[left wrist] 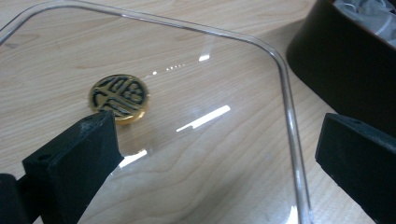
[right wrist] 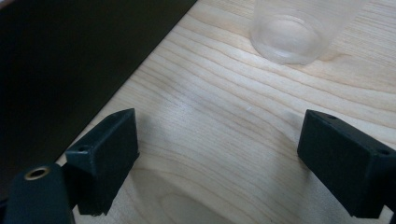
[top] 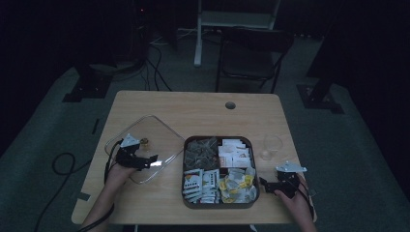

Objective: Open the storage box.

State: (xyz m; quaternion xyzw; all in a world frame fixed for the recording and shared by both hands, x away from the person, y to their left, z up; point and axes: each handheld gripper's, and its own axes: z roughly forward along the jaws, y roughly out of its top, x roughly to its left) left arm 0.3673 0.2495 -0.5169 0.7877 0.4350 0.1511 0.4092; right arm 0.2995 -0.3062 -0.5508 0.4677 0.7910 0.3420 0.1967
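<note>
Looks like the clear lid (top: 145, 145) is already off and flat on the table (top: 193, 104) left of the tea box (top: 218, 171), left tongs (top: 147, 162) wide over it, right tongs (top: 266, 183) wide too, nothing picked yet.

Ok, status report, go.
Left gripper open above clear lid, lid flat on table. Right gripper open, empty. Nothing in the way.

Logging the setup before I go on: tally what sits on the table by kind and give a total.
Clear lid with gold knob: 1
Dark tray of packets, four compartments: 1
Clear cup: 1
Hand-held claws, left claw and right claw, both open with nothing between the jaws: 2
Total: 5
</note>
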